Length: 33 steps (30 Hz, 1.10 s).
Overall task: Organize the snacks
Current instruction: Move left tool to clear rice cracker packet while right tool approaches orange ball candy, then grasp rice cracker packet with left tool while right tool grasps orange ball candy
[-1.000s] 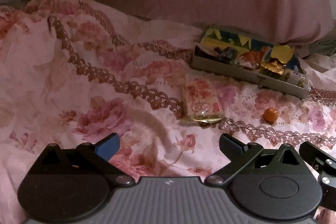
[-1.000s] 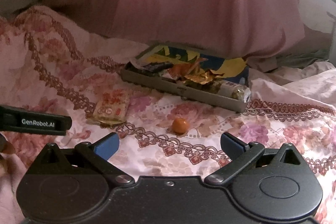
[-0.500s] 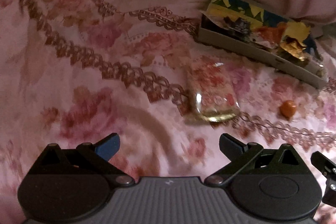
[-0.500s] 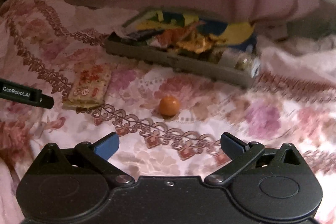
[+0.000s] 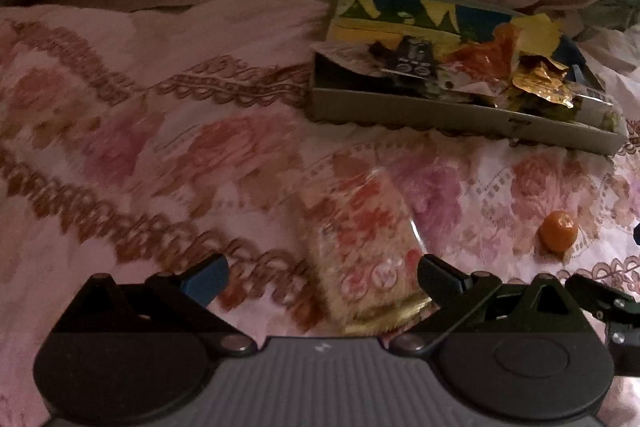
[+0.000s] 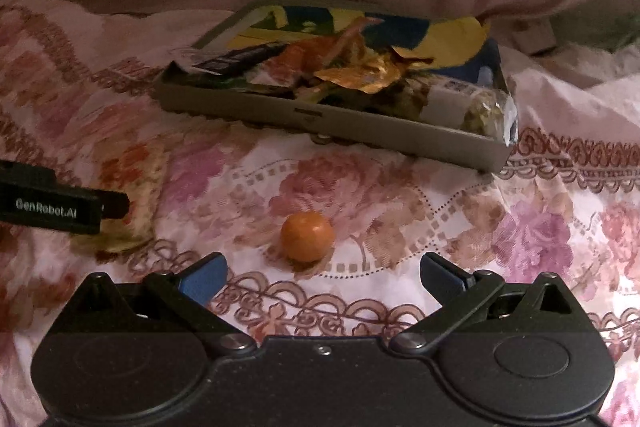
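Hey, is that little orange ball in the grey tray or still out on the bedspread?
Out. The orange ball sits on the floral bedspread, apart from the grey tray.

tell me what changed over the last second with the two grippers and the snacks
Both grippers moved forward and down: the left gripper closed in on the flat snack packet, the right gripper on the orange round snack. Nothing was grasped or released; both jaws stayed open. The packet, the orange snack and the filled tray kept their places on the floral bedspread.
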Each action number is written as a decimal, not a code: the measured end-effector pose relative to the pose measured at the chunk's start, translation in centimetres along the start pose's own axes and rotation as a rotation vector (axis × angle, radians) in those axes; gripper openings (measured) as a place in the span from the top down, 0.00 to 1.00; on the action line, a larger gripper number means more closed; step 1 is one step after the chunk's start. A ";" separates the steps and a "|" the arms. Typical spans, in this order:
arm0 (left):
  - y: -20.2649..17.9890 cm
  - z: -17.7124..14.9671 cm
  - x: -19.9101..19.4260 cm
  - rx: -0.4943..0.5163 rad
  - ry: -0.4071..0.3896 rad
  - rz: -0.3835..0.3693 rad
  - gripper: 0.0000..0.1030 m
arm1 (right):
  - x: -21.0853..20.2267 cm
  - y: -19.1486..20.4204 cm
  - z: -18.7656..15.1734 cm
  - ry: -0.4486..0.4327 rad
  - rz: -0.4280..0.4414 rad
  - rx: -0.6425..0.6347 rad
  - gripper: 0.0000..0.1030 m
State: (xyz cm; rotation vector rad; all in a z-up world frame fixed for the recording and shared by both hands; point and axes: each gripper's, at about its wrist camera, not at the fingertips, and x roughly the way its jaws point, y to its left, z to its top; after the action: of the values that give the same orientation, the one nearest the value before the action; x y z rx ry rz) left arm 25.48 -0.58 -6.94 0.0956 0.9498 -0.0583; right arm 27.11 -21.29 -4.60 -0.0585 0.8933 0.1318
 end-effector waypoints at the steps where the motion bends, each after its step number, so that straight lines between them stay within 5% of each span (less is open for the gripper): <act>1: -0.2 0.1 0.5 0.004 0.002 0.002 0.00 | 0.3 -0.2 0.1 0.005 0.000 0.010 0.01; 16: 1.2 0.3 3.0 -0.122 0.049 -0.092 0.00 | 3.4 -0.5 0.3 0.020 0.040 0.085 0.07; 33: 0.1 0.2 2.3 -0.058 0.024 -0.109 0.03 | 3.0 -0.1 -0.1 -0.030 0.010 0.038 0.51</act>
State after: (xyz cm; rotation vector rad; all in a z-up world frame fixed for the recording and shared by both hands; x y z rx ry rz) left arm 26.96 -0.48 -8.73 -0.0089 0.9794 -0.1307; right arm 28.96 -21.15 -7.01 -0.0167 0.8663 0.1252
